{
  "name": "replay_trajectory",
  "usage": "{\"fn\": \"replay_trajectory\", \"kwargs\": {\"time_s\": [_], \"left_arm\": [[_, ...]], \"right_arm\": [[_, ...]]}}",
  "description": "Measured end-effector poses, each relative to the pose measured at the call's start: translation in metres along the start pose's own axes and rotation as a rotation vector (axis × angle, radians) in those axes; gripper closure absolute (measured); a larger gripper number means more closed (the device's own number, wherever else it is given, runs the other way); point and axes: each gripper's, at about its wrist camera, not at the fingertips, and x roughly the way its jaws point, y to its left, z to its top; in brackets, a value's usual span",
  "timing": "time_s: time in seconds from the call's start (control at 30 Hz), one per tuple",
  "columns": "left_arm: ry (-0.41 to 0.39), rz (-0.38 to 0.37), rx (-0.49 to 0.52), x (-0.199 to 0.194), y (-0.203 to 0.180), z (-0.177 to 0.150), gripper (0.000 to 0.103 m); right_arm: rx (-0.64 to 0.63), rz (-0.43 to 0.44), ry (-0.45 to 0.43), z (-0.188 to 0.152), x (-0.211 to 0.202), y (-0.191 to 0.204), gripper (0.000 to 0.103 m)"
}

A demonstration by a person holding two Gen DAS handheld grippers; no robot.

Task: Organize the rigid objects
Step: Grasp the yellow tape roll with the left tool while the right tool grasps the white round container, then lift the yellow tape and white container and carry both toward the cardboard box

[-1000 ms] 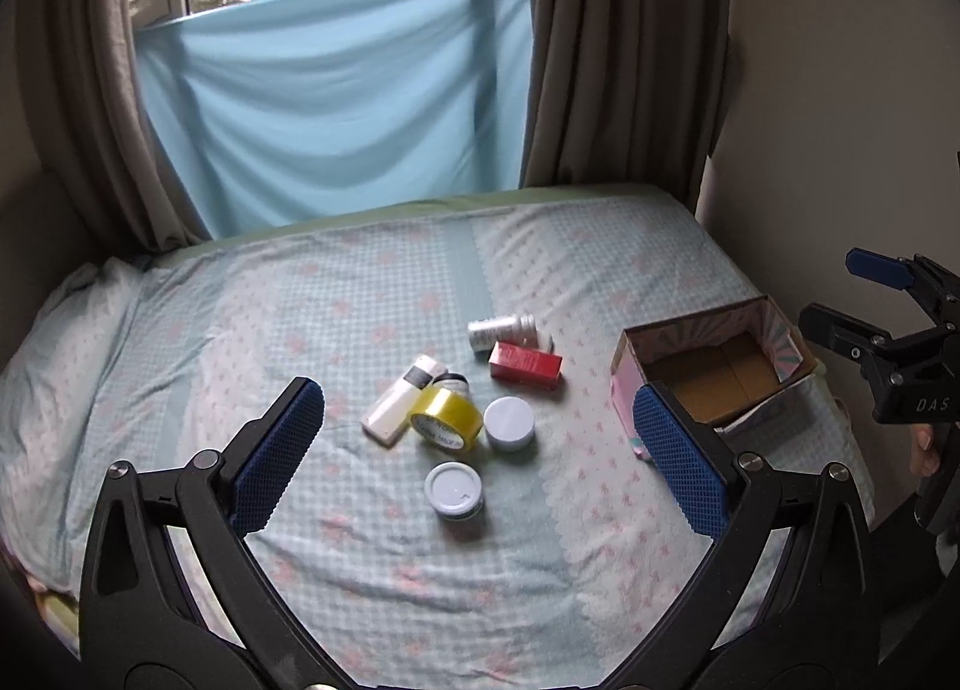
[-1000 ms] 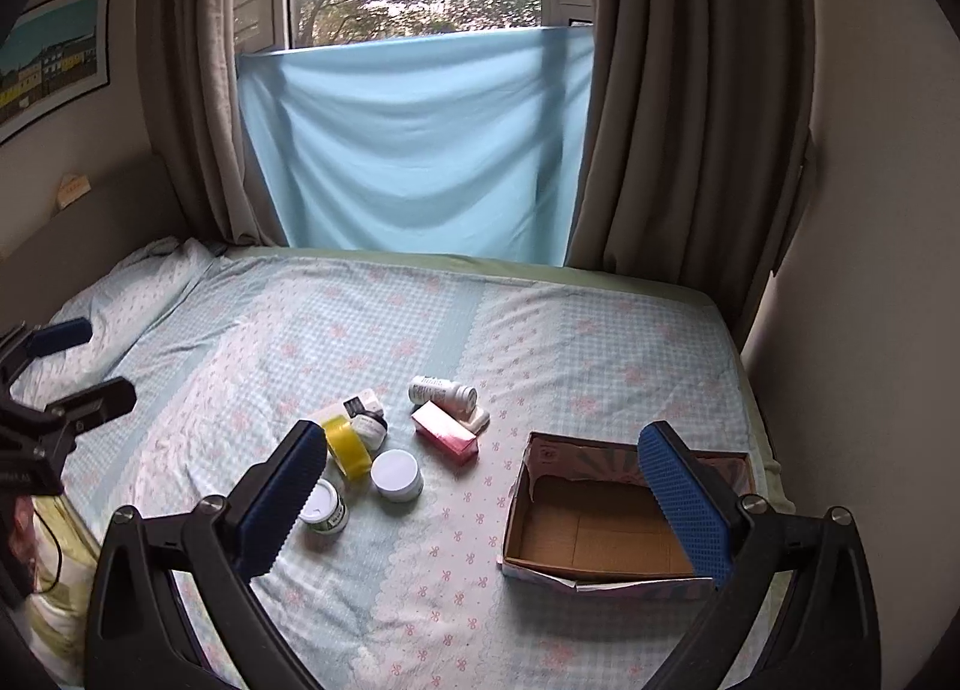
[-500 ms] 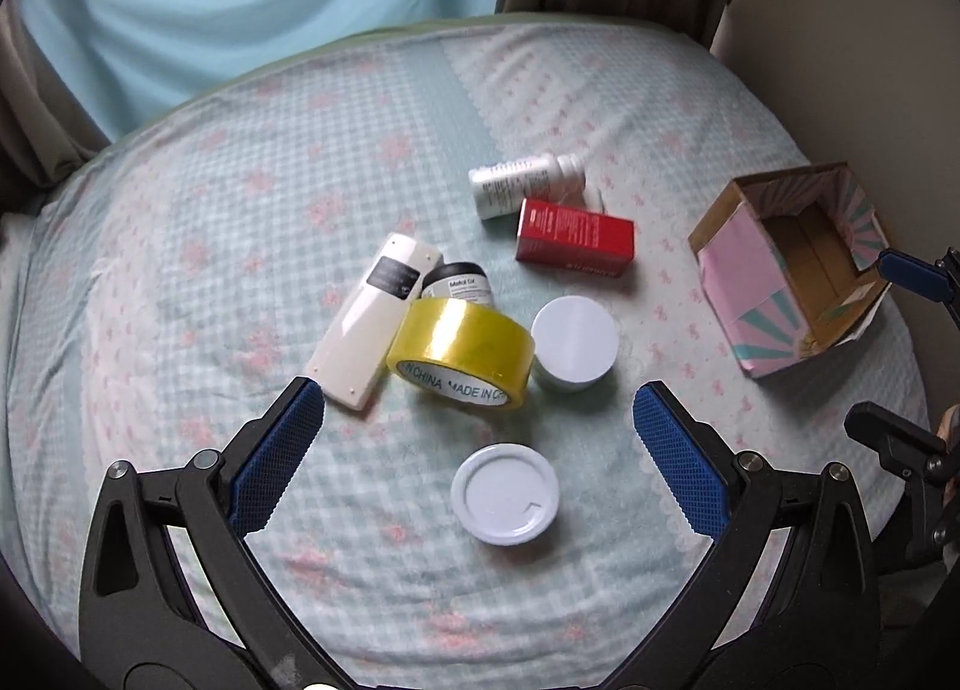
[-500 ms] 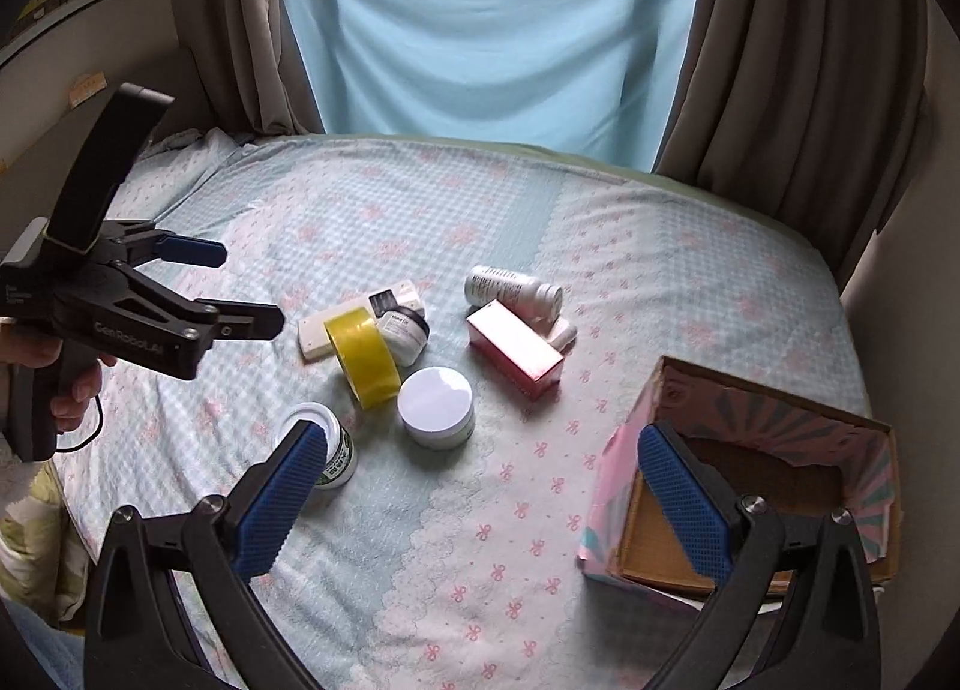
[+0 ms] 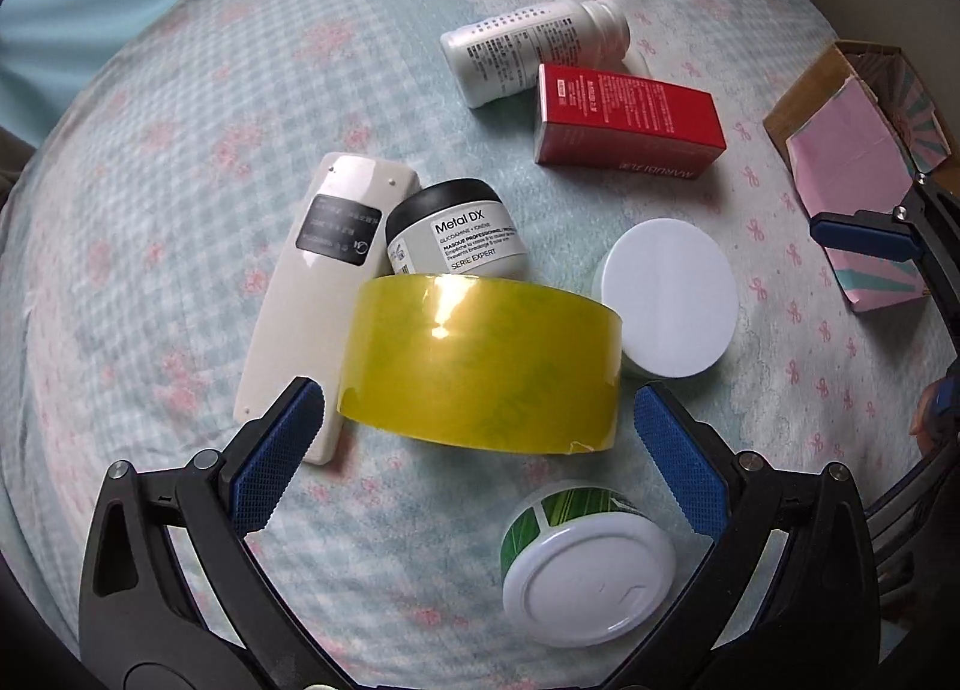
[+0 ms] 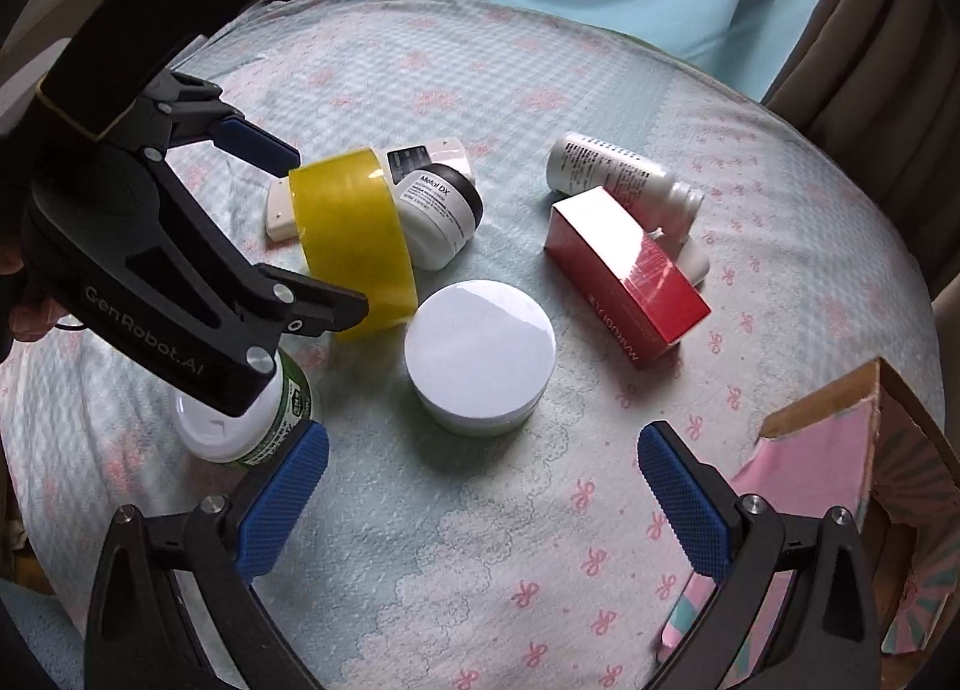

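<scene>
Pink box (image 6: 840,468) cut by edge

Left gripper (image 6: 312,240): black plastic frame with triangular cut-outs, silver screws at the joints, white "GenRobot.AI" lettering on one arm, a yellow-edged black block behind. Fingers (image 6: 255,145) carry blue cross-hatched pads. Right gripper (image 6: 483,501): same black frame, silver screws, blue textured pads (image 6: 282,501).
</scene>
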Motion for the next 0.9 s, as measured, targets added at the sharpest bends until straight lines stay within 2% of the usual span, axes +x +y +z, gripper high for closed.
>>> {"fn": "replay_trajectory", "kwargs": {"time_s": [0.1,0.17,0.37,0.53,0.6,0.63,0.9], "left_arm": [[0.038,-0.039,-0.027,0.015,0.005,0.005,0.001],[0.058,-0.049,-0.037,0.022,0.006,0.006,0.001],[0.103,-0.096,-0.093,0.039,0.010,0.010,0.002],[0.114,-0.106,-0.103,0.045,0.011,0.011,0.002],[0.114,-0.103,-0.105,0.047,0.011,0.011,0.003],[0.112,-0.104,-0.107,0.045,0.012,0.012,0.003],[0.095,-0.097,-0.116,0.041,0.016,0.018,0.003]], "right_arm": [[-0.046,0.015,0.019,0.007,0.020,0.002,0.001],[-0.087,0.024,0.034,0.011,0.032,0.003,0.005],[-0.150,0.044,0.049,0.019,0.051,0.004,0.008],[-0.161,0.063,0.073,0.023,0.064,0.003,0.019],[-0.163,0.076,0.081,0.025,0.069,0.002,0.033],[-0.166,0.062,0.082,0.026,0.071,0.001,0.035],[-0.152,0.069,0.072,0.027,0.071,-0.003,0.037]]}}
